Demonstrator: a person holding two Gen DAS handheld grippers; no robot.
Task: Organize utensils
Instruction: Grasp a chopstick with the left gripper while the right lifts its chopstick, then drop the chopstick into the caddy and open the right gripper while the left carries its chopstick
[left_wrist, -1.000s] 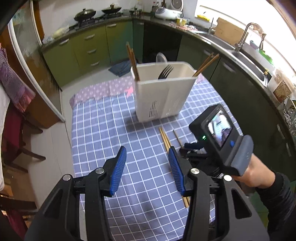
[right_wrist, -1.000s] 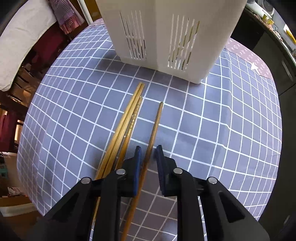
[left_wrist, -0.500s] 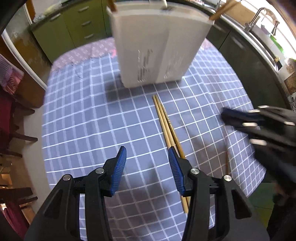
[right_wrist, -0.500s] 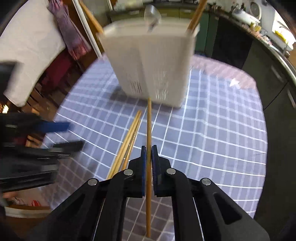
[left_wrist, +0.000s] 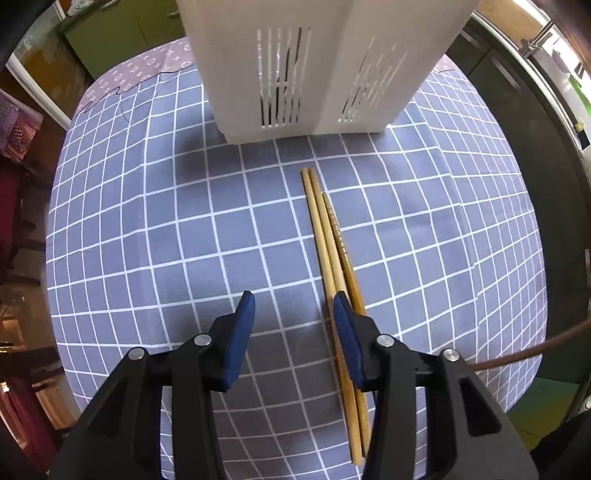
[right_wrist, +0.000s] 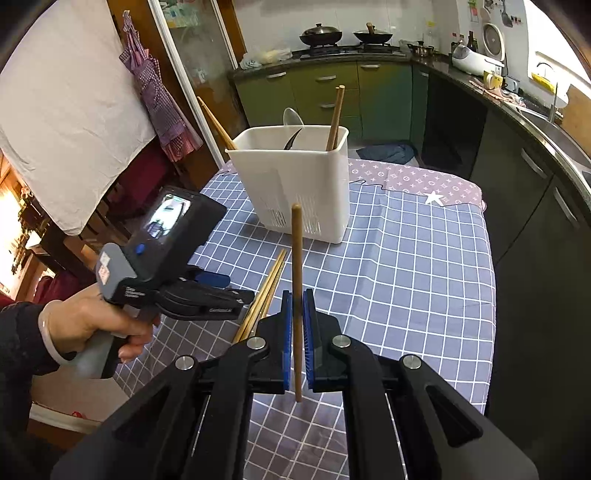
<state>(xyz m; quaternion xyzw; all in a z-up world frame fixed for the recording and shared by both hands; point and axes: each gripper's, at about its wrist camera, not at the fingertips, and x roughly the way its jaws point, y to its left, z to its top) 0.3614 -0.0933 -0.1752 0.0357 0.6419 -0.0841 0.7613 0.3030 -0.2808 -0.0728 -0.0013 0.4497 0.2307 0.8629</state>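
A white slotted utensil holder (left_wrist: 317, 66) stands on the blue checked tablecloth (left_wrist: 147, 229); it also shows in the right wrist view (right_wrist: 295, 184), with chopsticks, a fork and a spoon in it. Three wooden chopsticks (left_wrist: 328, 243) lie in front of it. My left gripper (left_wrist: 293, 314) is open and low over the cloth, its right finger over the chopsticks' near part. My right gripper (right_wrist: 297, 314) is shut on one dark wooden chopstick (right_wrist: 296, 258), held upright above the table. The left gripper also shows in the right wrist view (right_wrist: 221, 291).
Green kitchen cabinets (right_wrist: 325, 88) and a stove with pans (right_wrist: 343, 37) stand behind the table. A dark counter with a sink (right_wrist: 546, 125) runs along the right. A white cloth (right_wrist: 66, 122) and an apron hang at the left.
My right gripper closed on one chopstick, lifted it off the cloth and raised it upright. My left gripper moved down and forward to the three chopsticks that lie on the table.
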